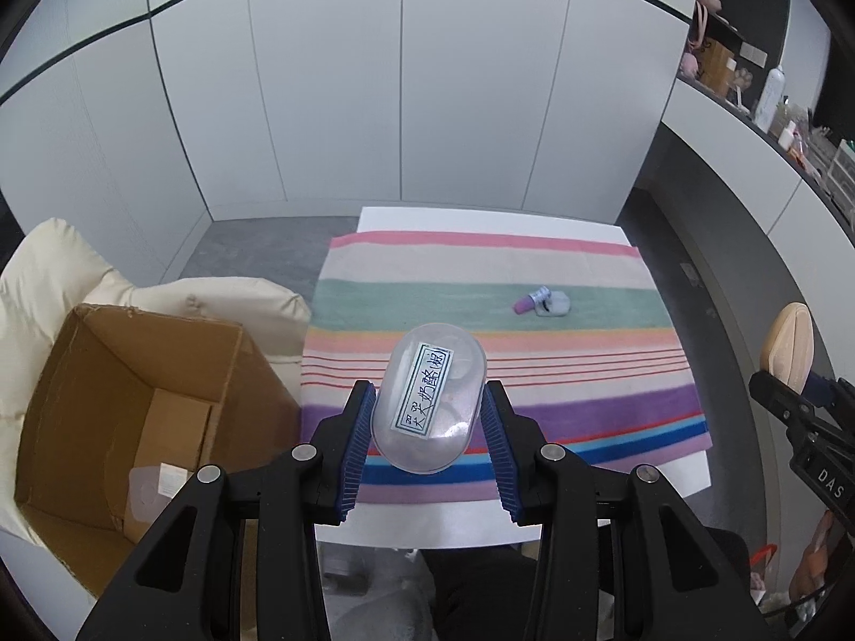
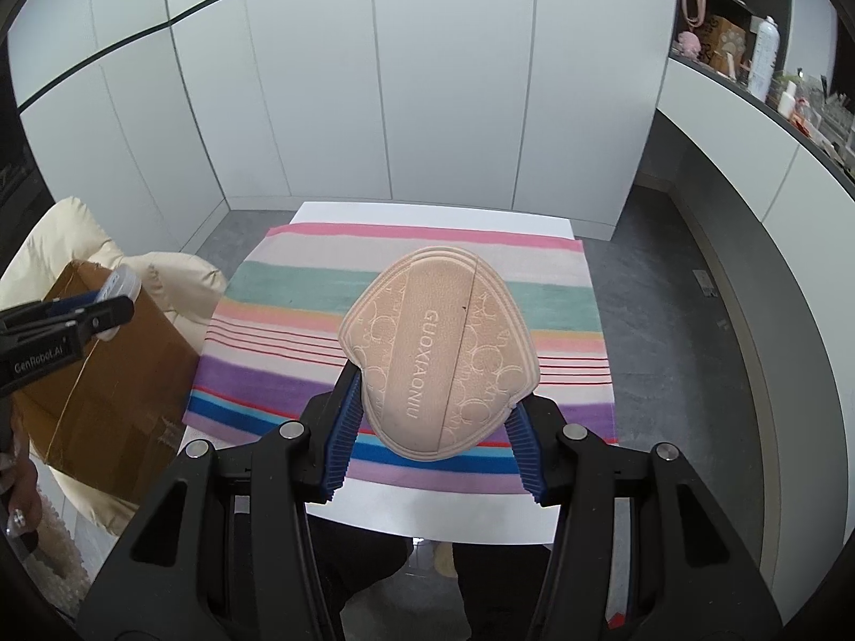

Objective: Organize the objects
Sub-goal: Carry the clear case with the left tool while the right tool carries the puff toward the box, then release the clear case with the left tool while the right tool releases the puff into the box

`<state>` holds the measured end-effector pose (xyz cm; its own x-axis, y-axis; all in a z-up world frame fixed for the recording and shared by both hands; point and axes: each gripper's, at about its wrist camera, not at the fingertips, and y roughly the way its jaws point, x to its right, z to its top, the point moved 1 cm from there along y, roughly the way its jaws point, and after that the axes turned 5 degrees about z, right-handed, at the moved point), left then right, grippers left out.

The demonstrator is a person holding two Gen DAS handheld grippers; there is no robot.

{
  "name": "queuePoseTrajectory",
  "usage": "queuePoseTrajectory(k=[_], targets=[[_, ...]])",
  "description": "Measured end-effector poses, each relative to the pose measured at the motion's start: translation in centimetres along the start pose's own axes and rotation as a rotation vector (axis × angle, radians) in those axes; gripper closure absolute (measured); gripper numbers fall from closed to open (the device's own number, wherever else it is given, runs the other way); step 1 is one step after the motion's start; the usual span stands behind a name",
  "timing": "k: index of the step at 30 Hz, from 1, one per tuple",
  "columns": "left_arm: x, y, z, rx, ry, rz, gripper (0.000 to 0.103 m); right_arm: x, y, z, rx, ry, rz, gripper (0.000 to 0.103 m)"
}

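My left gripper (image 1: 428,416) is shut on a clear oval plastic case (image 1: 430,395) with a white label, held above the striped cloth (image 1: 588,374). My right gripper (image 2: 435,400) is shut on a beige heart-shaped pad (image 2: 435,347) stamped with letters, also held over the cloth (image 2: 267,331). The left view shows that pad (image 1: 788,344) at the right edge. A small purple tube with a pale wrapper (image 1: 542,302) lies on the green stripe. In the right view the clear case (image 2: 120,280) peeks out at the far left, in front of the box.
An open cardboard box (image 1: 107,400) rests on a cream cushion (image 1: 53,272) left of the white table (image 1: 481,529); packages lie inside it. A counter with bottles and clutter (image 2: 764,53) runs along the right. White cabinet panels stand behind the table.
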<state>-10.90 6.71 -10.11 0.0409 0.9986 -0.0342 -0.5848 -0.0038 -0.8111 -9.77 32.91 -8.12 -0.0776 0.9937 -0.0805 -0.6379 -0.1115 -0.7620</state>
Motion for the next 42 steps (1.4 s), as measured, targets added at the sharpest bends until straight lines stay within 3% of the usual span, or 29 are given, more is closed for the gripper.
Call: queuePoseTrajectory(k=[6, 14, 31, 42], targets=[[-2.9, -0.1, -0.6, -0.007, -0.038, 0.025, 0.061, -2.9, 0.6, 0.4, -0.007, -0.046, 0.027, 0.05], [-9.7, -0.5, -2.7, -0.015, -0.121, 0.098, 0.061, -9.2, 2.2, 1.0, -0.02, -0.131, 0.093, 0.05], [-26.4, -3.4, -9.5, -0.078, -0.381, 0.284, 0.061, -28.5, 5.1, -0.4, -0.073, -0.371, 0.293, 0.05], [-31.1, -5.0, -11.7, -0.077, -0.465, 0.35, 0.061, -38.7, 5.6, -2.4, -0.103, -0.501, 0.394, 0.05]])
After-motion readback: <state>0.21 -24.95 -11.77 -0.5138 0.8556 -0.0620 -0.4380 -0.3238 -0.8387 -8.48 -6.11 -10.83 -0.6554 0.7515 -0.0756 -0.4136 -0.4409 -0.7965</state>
